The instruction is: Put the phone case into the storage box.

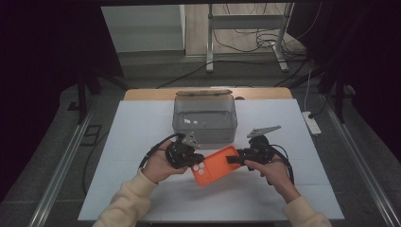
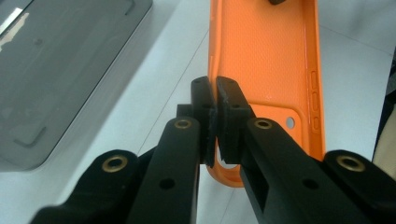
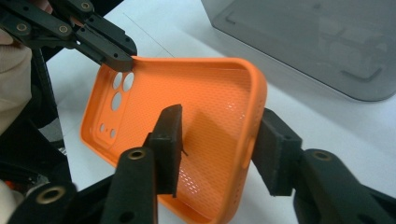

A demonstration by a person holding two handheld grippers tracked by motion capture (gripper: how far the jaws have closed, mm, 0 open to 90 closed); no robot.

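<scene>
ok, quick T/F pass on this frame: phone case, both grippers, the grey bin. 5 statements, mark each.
1. The left gripper is clamped on an edge of the orange phone case. True.
2. The phone case lies inside the grey bin. False: it is held out in front of the bin, between the two grippers.
3. The right gripper has the case's side wall between its jaws. True: one jaw sits inside the case, the other outside the wall; a small gap still shows at the inner pad.
4. The case is blue. False: it is orange, with camera cutouts at one end.
5. The left gripper grips the end with no cutouts. False: in the right gripper view it pinches the rim beside the camera holes.
</scene>
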